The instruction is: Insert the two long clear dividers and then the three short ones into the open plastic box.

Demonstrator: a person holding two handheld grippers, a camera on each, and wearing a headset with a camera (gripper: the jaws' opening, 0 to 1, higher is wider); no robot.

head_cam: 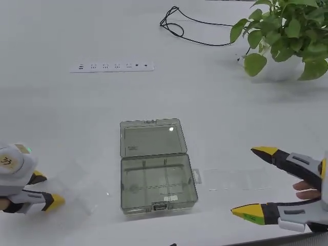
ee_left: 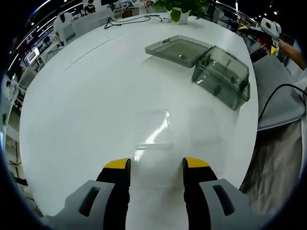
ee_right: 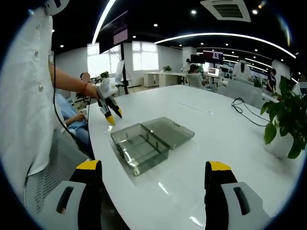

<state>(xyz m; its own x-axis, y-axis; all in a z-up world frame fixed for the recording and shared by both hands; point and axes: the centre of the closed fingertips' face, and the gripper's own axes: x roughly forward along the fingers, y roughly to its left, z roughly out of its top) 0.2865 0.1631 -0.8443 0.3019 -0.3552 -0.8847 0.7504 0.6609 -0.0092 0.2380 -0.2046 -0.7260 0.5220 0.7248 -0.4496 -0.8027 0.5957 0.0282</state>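
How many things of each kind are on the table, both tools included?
plastic box: 1
power strip: 1
black cable: 1
potted plant: 1
tools: 2, left tool and right tool, both open
clear dividers: too faint to count
Total: 6, dividers aside

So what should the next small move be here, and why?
Probably lower the open right hand-held gripper onto the long clear dividers lying flat just ahead of it, beside the open plastic box, which looks empty; the long ones go in first.
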